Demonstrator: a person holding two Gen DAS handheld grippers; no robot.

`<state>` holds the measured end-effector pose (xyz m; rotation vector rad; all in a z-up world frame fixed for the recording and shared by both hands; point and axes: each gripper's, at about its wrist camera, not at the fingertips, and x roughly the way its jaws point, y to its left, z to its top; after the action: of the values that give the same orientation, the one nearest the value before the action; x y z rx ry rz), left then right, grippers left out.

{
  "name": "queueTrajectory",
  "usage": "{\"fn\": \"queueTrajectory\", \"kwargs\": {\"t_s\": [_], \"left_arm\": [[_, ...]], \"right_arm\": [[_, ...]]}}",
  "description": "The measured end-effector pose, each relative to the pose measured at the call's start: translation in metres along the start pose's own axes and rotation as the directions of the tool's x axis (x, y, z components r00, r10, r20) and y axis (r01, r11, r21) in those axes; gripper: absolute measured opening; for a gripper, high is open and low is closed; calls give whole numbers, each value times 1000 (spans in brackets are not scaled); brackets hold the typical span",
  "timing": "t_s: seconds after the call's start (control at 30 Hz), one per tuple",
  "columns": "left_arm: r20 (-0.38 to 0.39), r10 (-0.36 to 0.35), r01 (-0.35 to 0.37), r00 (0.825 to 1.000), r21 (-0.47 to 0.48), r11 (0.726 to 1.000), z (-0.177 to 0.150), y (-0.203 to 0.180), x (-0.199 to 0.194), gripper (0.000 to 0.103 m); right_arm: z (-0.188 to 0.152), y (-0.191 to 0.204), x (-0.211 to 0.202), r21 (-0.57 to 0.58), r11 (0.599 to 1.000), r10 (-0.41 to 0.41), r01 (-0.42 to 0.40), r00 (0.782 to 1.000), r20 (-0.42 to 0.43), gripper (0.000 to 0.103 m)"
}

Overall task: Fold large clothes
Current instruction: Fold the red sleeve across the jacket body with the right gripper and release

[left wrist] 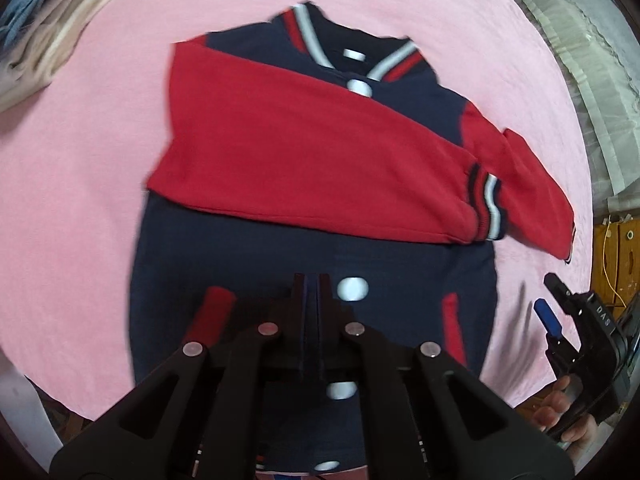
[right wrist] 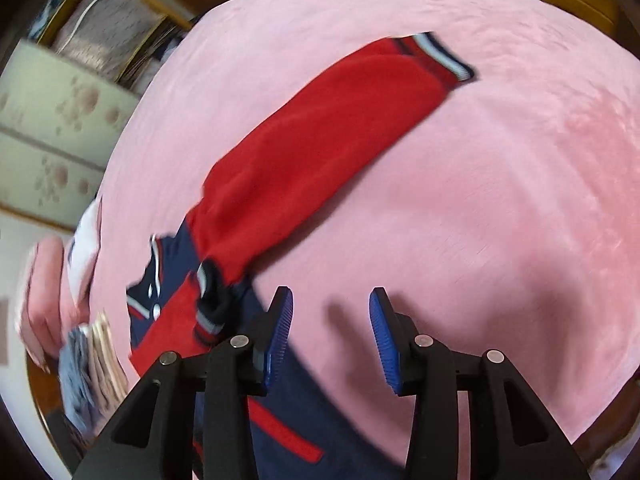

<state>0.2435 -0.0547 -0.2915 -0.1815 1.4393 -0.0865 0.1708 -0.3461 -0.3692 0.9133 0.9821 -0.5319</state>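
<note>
The jacket (left wrist: 312, 184) lay flat, front up, in the middle of the pink surface (left wrist: 80, 208), collar at the far side and hem toward the person. By my reckoning the folding was only partly done — 1 red sleeve (left wrist: 304, 152) had been laid across the chest, while the other sleeve (right wrist: 320, 144) stretched out over the pink cloth, and the body had not yet been folded at all. A stack of folded clothes (left wrist: 52, 36) sat at a far corner, well apart from the jacket. The left hand-held gripper (left wrist: 311, 292) pointed steeply down over the lower front, its jaws pressed together with nothing between them. The right hand-held gripper (right wrist: 331, 336) hung beside the jacket's edge — jaws spread, empty, angled down over bare pink cloth near the outstretched sleeve.
</note>
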Motion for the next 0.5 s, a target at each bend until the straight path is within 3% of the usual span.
{"fn": "queueTrajectory", "kwargs": {"t_s": [0.1,0.13,0.2,0.27,0.37,0.5], "left_arm": [[19,16,-16,1000,10,1000,1,-32,-1,2],[24,21,-21,999,16,1000,2,-45,-2,4],[30,20,-21,999,23,1000,4,-70,-1,17],[50,9,-12,999,42,999,5,-98,0,38],[85,8,-18,996,113,993,4,-138,-5,38],[77,-1,-12,997,170,985,5,-181,-2,39]], "right_arm": [[28,-14,5,-2,1000,-8,8,1000,-14,60],[37,-17,8,-15,1000,-11,10,1000,-14,61],[56,-23,12,-22,1000,-6,6,1000,-28,61],[77,-34,18,9,1000,11,-10,999,-50,61],[109,-52,25,53,998,23,-18,996,-83,61],[140,-71,41,122,992,50,-38,994,-97,61]]}}
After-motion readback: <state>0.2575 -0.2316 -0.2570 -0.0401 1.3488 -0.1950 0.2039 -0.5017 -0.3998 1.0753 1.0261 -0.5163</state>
